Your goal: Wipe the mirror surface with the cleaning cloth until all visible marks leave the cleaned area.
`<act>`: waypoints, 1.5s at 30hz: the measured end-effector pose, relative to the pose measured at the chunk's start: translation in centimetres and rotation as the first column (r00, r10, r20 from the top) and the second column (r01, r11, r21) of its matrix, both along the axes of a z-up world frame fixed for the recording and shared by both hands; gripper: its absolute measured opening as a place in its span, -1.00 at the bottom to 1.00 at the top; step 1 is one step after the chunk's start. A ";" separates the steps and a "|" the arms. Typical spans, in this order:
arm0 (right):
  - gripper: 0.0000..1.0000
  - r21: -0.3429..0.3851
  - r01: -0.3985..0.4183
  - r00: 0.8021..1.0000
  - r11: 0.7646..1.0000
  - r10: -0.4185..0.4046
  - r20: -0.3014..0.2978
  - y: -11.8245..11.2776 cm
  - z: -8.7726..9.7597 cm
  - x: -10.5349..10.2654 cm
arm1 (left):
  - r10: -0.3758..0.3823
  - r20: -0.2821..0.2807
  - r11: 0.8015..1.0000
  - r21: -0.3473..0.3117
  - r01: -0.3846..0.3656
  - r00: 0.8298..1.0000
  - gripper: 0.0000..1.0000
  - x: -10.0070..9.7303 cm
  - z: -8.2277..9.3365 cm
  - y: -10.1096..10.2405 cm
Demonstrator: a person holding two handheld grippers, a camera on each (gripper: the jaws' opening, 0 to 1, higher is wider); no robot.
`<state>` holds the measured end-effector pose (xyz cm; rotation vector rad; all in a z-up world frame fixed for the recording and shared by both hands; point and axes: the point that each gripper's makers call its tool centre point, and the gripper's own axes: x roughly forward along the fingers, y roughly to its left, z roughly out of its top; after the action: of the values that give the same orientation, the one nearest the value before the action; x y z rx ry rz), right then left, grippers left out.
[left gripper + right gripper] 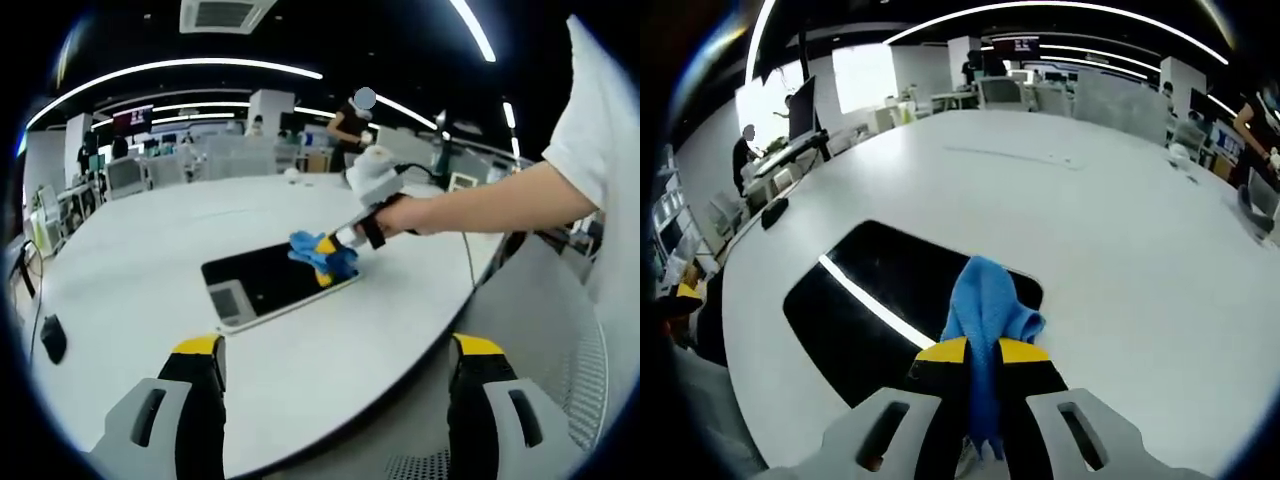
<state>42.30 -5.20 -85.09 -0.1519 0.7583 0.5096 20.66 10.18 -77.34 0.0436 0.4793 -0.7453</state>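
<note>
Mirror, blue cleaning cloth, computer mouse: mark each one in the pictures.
Mirror (855, 315): right gripper view, on its dark glass left of the cloth.
Blue cleaning cloth (985, 295): right gripper view, on the bunched top above the tongs.
Computer mouse (53, 338): left gripper view, on its black back near the table's left edge.

blue cloth (985, 300), dark mirror (870, 300), white table (1120, 220).

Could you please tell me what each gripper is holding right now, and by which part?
The right gripper pinches the blue cleaning cloth near its middle, its loose end on the mirror. The left gripper is open, holding nothing.
</note>
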 end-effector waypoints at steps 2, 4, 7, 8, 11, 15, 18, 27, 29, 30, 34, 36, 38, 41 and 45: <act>-0.90 0.001 0.002 1.000 1.000 -0.002 0.001 0.0 0.0 0.3 | 0.000 -0.001 1.000 0.000 0.000 1.000 0.85 0.0 0.0 0.0; -0.90 0.002 0.005 1.000 1.000 -0.005 0.001 0.1 0.2 0.2 | 0.000 -0.002 1.000 0.000 0.000 1.000 0.85 0.0 0.0 0.0; -0.90 -0.002 0.006 1.000 1.000 -0.006 0.002 0.1 0.1 0.6 | 0.001 -0.002 1.000 0.001 -0.001 1.000 0.85 0.0 0.0 0.0; -0.90 -0.002 0.007 1.000 1.000 -0.007 0.002 0.1 0.2 0.5 | 0.001 -0.002 1.000 0.000 -0.001 1.000 0.85 0.0 0.0 0.0; -0.90 -0.004 0.010 1.000 1.000 -0.010 0.002 0.1 0.1 0.9 | 0.001 -0.002 1.000 0.000 -0.001 1.000 0.85 0.0 0.0 0.0; -0.90 -0.005 0.011 1.000 1.000 -0.011 0.003 0.0 0.0 1.4 | 0.002 -0.003 1.000 0.000 -0.002 1.000 0.85 0.0 0.0 0.0; -0.90 -0.006 0.013 1.000 1.000 -0.013 0.005 0.0 0.1 1.6 | 0.001 -0.003 1.000 0.000 -0.001 1.000 0.85 0.0 0.0 -0.1; -0.90 -0.012 0.012 1.000 1.000 -0.012 0.012 0.0 0.1 2.2 | 0.003 -0.005 1.000 0.000 -0.003 1.000 0.84 0.0 -0.1 -0.1; -0.90 -0.018 0.006 1.000 1.000 -0.006 0.017 -0.1 0.1 2.4 | 0.005 -0.006 1.000 -0.002 -0.005 1.000 0.84 0.1 -0.1 -0.1; -0.90 -0.020 0.005 1.000 1.000 -0.005 0.018 -0.1 0.1 2.5 | 0.005 -0.006 1.000 -0.001 -0.005 1.000 0.84 0.0 -0.1 -0.1; -0.90 -0.023 0.006 1.000 1.000 -0.005 0.020 -0.3 -0.1 3.1 | 0.002 -0.007 1.000 -0.003 -0.002 1.000 0.82 0.0 -0.1 -0.1; -0.90 -0.024 0.007 1.000 1.000 -0.007 0.021 -0.3 -0.1 3.2 | 0.002 -0.006 1.000 -0.003 -0.002 1.000 0.83 0.0 0.0 -0.1; -0.90 -0.023 0.009 1.000 1.000 -0.009 0.022 -0.3 -0.2 3.7 | 0.002 -0.007 1.000 -0.003 -0.002 1.000 0.83 0.0 0.0 -0.1; -0.90 -0.022 0.013 1.000 1.000 -0.013 0.024 -0.4 -0.4 4.3 | 0.002 -0.007 1.000 -0.003 -0.002 1.000 0.83 0.0 0.0 -0.1; -0.90 -0.021 0.017 1.000 1.000 -0.016 0.026 -0.5 -0.4 4.7 | 0.001 -0.009 1.000 -0.003 -0.001 1.000 0.83 -0.1 -0.1 -0.1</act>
<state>47.04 -5.69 -85.51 -0.1713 0.7398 0.4833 20.61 10.11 -77.41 0.0369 0.4864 -0.7452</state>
